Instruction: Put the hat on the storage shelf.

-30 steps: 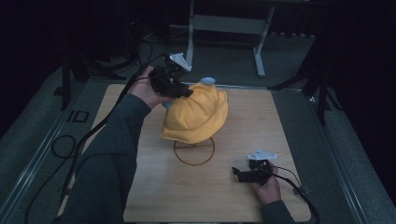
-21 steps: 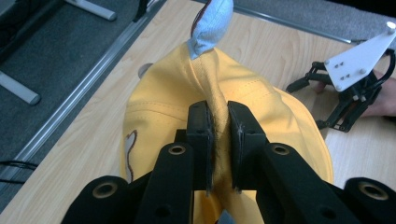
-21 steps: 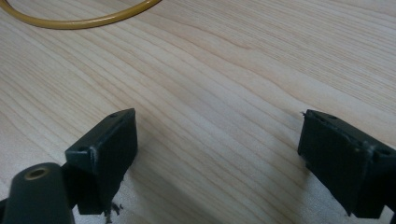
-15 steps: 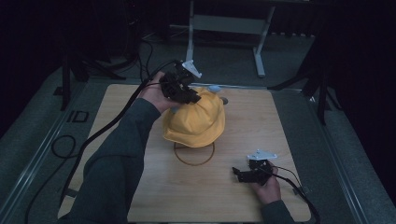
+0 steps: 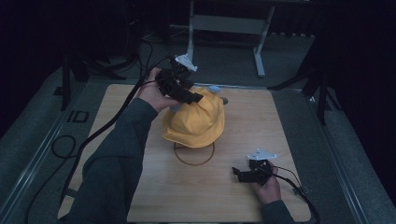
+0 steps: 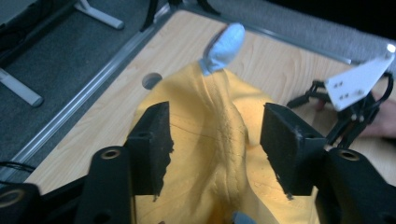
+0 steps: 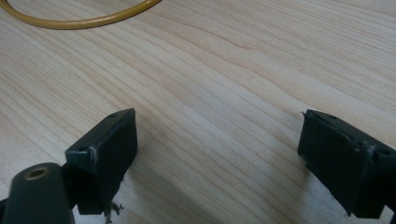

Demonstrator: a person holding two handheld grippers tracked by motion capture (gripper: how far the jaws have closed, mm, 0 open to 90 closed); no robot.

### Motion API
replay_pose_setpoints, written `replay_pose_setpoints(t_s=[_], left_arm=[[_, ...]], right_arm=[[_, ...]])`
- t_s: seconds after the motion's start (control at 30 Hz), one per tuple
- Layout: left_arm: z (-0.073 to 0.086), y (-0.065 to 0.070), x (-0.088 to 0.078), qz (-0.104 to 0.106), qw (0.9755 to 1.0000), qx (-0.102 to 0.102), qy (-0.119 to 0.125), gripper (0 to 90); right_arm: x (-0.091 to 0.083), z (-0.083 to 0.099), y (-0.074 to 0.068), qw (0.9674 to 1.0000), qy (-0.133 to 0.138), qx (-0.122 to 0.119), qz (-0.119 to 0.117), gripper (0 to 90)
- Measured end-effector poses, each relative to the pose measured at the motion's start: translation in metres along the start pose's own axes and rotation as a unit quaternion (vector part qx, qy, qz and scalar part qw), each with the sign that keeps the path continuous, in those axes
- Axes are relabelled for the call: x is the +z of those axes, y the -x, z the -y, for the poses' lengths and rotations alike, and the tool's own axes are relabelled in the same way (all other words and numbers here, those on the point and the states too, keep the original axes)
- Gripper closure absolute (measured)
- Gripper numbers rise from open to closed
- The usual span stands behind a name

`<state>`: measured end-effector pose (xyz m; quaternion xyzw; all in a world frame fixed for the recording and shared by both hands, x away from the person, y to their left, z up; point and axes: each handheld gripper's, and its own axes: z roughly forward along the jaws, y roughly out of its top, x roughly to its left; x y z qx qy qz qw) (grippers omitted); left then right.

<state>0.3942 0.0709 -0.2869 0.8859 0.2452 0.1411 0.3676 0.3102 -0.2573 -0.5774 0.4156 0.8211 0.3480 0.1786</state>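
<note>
Since a second ago the left tool (image 5: 198, 99) has swung from the yellow hat's left shoulder up over its far side, at about eleven o'clock of the crown, and its jaws have just been opening. In the left gripper view they now stand apart, one on each side of a raised pinch-ridge in the soft yellow cloth bucket hat (image 6: 219, 154), their pads clear of the fabric. Nothing is clamped.

My reading is that this was a release: the hat has been draped and let go, so the placing step looks finished or nearly so.

That hat (image 5: 195, 122) sits near the middle of the pale wooden worktop (image 5: 116, 100), perched on a stand whose thin brass-coloured wire ring base (image 5: 194, 161) shows at the hat's six o'clock. A small pale blue rounded knob (image 5: 214, 88) pokes out at the hat's twelve o'clock, which suggests the crown is not centred on the stand's top. It may need a nudge to sit square.

At about four o'clock from the hat, well apart from it, the right tool (image 5: 239, 173) rests low on the worktop with its jaws wide and empty; only bare wood grain lies between them in the right gripper view.
</note>
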Motion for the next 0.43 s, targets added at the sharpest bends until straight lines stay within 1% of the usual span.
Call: replay_pose_setpoints(t_s=[0.03, 0.1, 0.13, 0.17, 0.2, 0.23, 0.27, 0.3, 0.37, 0.43], left_arm=[[0.000, -0.001, -0.001, -0.004, 1.0000, -0.002, -0.001, 39.2], [0.001, -0.001, -0.002, -0.005, 1.0000, -0.005, 0.000, 37.2], [0.002, -0.003, -0.005, -0.008, 0.9999, -0.010, 0.004, 36.3], [0.002, -0.003, -0.005, -0.008, 0.9999, -0.010, 0.004, 35.2], [0.003, -0.004, -0.007, -0.013, 0.9999, -0.011, 0.001, 33.9], [0.003, -0.004, -0.007, -0.013, 0.9999, -0.011, 0.001, 33.2], [0.004, -0.004, -0.009, -0.020, 0.9997, -0.012, 0.000, 32.3], [0.004, -0.004, -0.009, -0.020, 0.9997, -0.012, 0.000, 31.4], [0.005, -0.003, -0.012, -0.023, 0.9996, -0.012, 0.005, 30.5], [0.007, -0.004, -0.015, -0.025, 0.9995, -0.017, 0.013, 29.7]], right_arm=[[0.000, 0.000, 0.000, 1.0000, 0.000, -0.001, 0.000, 11.7], [0.000, 0.000, 0.000, 1.0000, 0.000, -0.001, 0.000, 11.7], [0.000, 0.000, 0.000, 1.0000, 0.000, -0.001, 0.000, 11.7], [0.000, 0.000, 0.000, 1.0000, 0.000, 0.000, 0.000, 11.7], [0.000, 0.000, 0.000, 1.0000, 0.001, -0.002, 0.000, 11.7], [0.000, 0.000, 0.000, 1.0000, 0.001, -0.002, 0.000, 11.7], [0.000, 0.000, 0.000, 1.0000, 0.001, -0.002, 0.000, 11.7], [0.000, 0.000, 0.000, 1.0000, 0.001, -0.002, 0.000, 11.7], [0.000, 0.000, 0.000, 1.0000, 0.001, -0.002, 0.000, 11.7], [0.000, 0.000, 0.000, 1.0000, 0.001, -0.002, 0.000, 11.7]])
